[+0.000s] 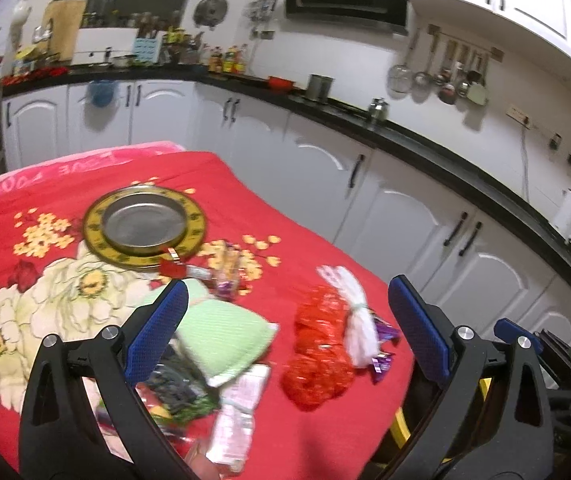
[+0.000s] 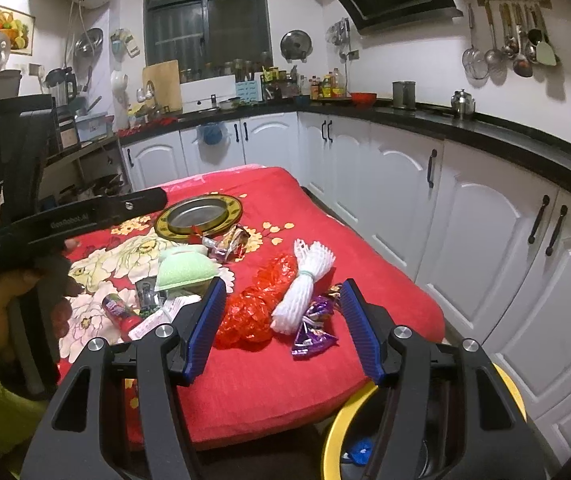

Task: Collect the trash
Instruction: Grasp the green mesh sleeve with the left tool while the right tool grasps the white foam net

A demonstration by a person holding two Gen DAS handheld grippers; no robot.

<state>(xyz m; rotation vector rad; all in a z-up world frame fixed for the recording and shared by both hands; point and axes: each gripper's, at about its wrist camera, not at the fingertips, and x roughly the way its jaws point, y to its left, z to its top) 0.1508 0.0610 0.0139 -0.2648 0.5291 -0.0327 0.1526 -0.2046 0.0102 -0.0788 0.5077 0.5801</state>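
Trash lies on a table under a red floral cloth (image 1: 317,432) (image 2: 269,380): a crumpled red plastic bag (image 1: 319,356) (image 2: 253,308), a white foam net bundle (image 1: 355,320) (image 2: 303,284), purple wrappers (image 1: 383,344) (image 2: 313,328), a green sponge (image 1: 223,336) (image 2: 185,270), clear wrappers (image 1: 237,420), a small red bottle (image 2: 119,312). My left gripper (image 1: 285,320) is open and empty above the trash; its body shows in the right wrist view (image 2: 45,224). My right gripper (image 2: 281,320) is open and empty, over the bag, net and purple wrappers.
A gold-rimmed metal plate (image 1: 145,226) (image 2: 201,214) sits at the table's far side. A yellow-rimmed bin (image 2: 337,432) stands below the table's near right corner. White cabinets with a black counter (image 2: 485,132) run along the right and back.
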